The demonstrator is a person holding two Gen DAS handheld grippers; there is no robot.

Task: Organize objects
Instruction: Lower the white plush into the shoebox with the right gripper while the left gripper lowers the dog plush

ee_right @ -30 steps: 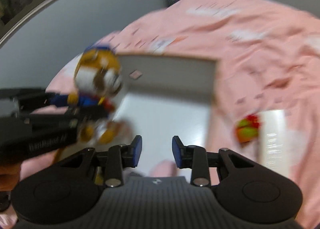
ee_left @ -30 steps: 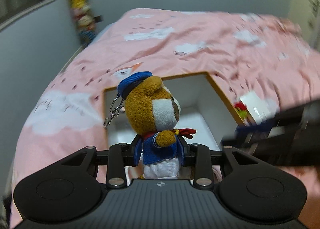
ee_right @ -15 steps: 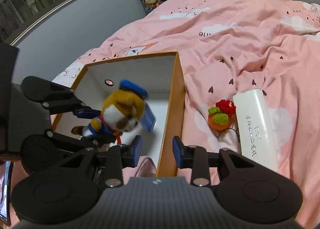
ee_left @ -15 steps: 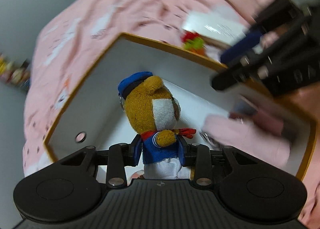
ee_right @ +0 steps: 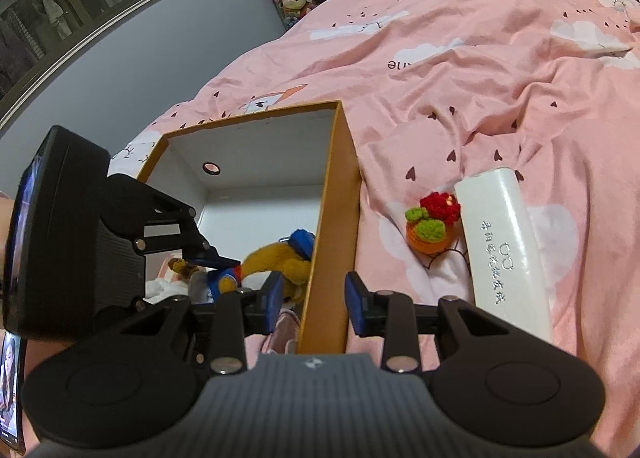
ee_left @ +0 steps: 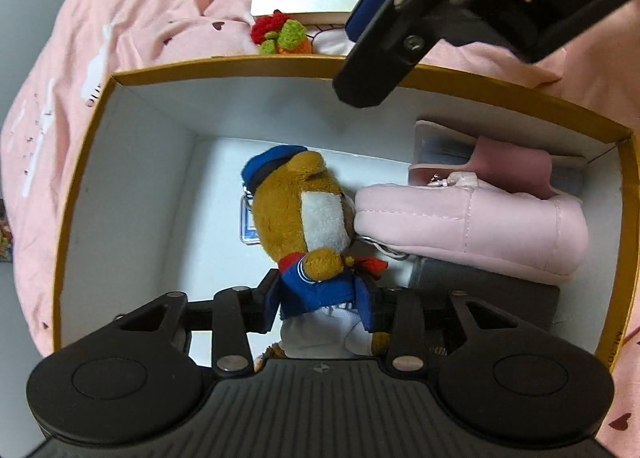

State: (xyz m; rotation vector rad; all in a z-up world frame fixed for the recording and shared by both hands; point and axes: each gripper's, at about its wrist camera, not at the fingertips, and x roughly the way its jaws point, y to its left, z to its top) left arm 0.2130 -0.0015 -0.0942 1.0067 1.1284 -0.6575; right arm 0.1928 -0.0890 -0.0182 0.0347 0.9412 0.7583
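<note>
The pink bed (ee_right: 500,69) carries an open box (ee_left: 280,69) already holding a pink pouch (ee_left: 472,225); the left gripper (ee_left: 320,304), jaws opening, lowers the plush bear (ee_left: 304,217) inside. The glasses case (ee_right: 504,250) and crochet fruit (ee_right: 430,223) wait outside (right gripper (ee_right: 314,294) open, empty, straddling the wall)

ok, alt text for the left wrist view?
The left gripper, jaws opening, lowers a plush bear in a blue sailor cap into an open cardboard box beside a pink pouch. The box sits on a pink bedspread.
</note>
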